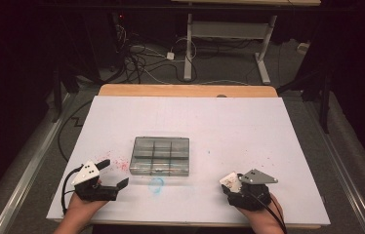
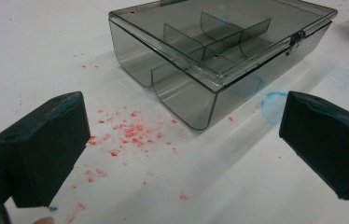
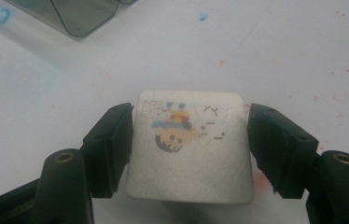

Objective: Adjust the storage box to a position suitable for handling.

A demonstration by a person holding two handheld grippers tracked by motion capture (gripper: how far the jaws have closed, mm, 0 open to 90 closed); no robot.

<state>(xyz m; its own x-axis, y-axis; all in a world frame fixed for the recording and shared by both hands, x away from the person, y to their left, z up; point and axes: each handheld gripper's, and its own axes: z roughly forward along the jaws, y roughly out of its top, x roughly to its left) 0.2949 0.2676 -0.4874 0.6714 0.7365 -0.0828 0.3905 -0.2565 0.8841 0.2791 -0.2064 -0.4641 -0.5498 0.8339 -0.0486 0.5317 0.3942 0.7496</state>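
A smoky clear compartment box (image 1: 160, 155) with its lid down lies on the white sheet left of centre; the left gripper view looks at its corner (image 2: 219, 51) and inner dividers. My left gripper (image 1: 113, 174) rests near the front left, jaws spread wide (image 2: 184, 126) with nothing between them, aimed at the box. At the front right, my right gripper (image 1: 234, 183) is shut on a small white block (image 3: 189, 149) that bears a cartoon sticker. Both pads press on the block's sides, just above the sheet. A corner of the box (image 3: 77, 14) shows at the upper left of the right gripper view.
Red crumbs (image 2: 130, 133) are scattered on the sheet between the left gripper and the box. A blue smudge (image 1: 156, 185) marks the sheet in front of the box. The white sheet (image 1: 249, 126) covers a wooden table; desk legs and cables lie beyond its far edge.
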